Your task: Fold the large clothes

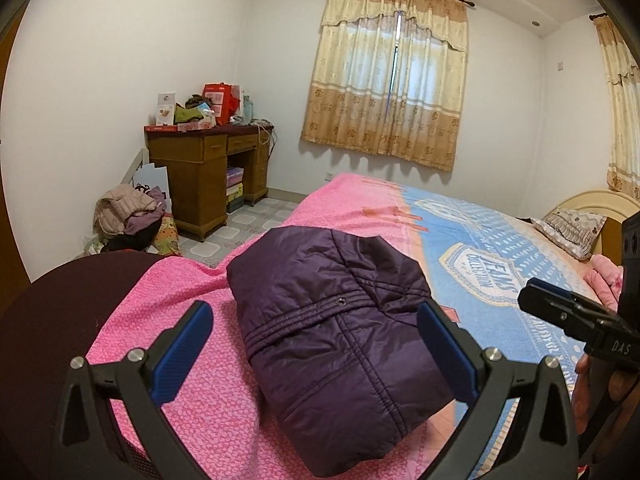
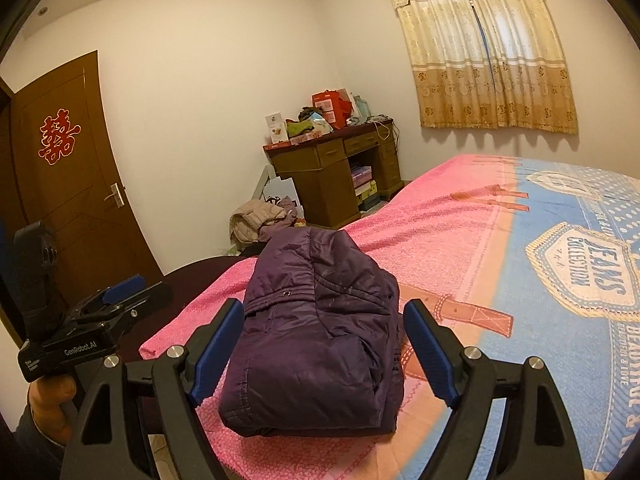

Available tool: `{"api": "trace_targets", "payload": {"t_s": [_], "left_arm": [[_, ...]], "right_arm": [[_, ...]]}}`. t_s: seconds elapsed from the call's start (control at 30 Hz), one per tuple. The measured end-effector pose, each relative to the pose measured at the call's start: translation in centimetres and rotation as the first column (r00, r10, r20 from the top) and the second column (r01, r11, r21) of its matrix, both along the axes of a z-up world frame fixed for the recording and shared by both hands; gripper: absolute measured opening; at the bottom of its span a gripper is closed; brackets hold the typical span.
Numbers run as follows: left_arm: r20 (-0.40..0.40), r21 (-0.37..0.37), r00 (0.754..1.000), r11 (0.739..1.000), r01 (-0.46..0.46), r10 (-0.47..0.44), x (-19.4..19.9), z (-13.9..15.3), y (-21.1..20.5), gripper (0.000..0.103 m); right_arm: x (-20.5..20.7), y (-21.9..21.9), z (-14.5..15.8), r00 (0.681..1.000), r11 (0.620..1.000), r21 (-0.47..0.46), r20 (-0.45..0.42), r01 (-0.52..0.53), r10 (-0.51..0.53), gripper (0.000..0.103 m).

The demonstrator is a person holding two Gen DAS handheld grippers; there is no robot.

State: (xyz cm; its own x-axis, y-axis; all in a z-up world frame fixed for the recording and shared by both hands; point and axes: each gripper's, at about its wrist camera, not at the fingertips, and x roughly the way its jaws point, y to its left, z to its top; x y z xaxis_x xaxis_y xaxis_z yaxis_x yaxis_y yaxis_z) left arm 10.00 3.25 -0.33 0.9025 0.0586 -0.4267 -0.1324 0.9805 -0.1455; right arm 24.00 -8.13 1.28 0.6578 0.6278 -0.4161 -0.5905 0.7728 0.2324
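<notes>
On the left, the left gripper (image 1: 314, 344) hangs above the near edge of the bed, its blue-padded jaws spread wide and gripping nothing. The folded dark purple quilted jacket (image 1: 336, 336) lies just beyond and between those jaws in the left wrist view, a compact bundle on the pink knitted blanket (image 1: 192, 360), with no pad touching it. The bundle sits near the bed's near left corner, at the line where the pink blanket meets the blue printed bedspread (image 1: 492, 248). Farther left and far off, a brown wooden desk (image 1: 208, 176) piled with boxes stands against the wall, with a heap of clothes (image 1: 128, 216) on the floor beside it.

To the right, the right gripper (image 2: 324, 352) is likewise released, jaws wide apart. In its own view the purple jacket (image 2: 316, 344) lies straight ahead, framed between the two pads but clear of both. A hand (image 2: 50, 404) holds the left gripper's handle.
</notes>
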Motion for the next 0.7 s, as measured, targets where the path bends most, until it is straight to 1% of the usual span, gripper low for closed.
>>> {"api": "trace_targets", "payload": {"t_s": [0.33,0.5,0.63,0.7], "left_arm": [[-0.001,0.011,1.000,1.000,0.013,-0.013,0.01,-0.19,-0.43,0.103],[-0.003,0.010,1.000,1.000,-0.001,0.001,0.02,-0.22,-0.46,0.103],[-0.027,0.006,1.000,1.000,0.009,-0.009,0.26,-0.20,-0.36,0.103],[-0.042,0.018,0.999,1.000,-0.001,0.002,0.42,-0.24,-0.37,0.103]], "right_arm": [[-0.54,-0.21,0.38,1.000,1.000,0.015,0.023,0.001,-0.002,0.082],[-0.59,-0.19,0.36,1.000,1.000,0.016,0.023,0.002,-0.002,0.082],[-0.70,-0.19,0.42,1.000,1.000,0.014,0.027,0.000,0.000,0.082],[-0.69,-0.19,0.47,1.000,1.000,0.014,0.028,-0.001,0.000,0.082]]}}
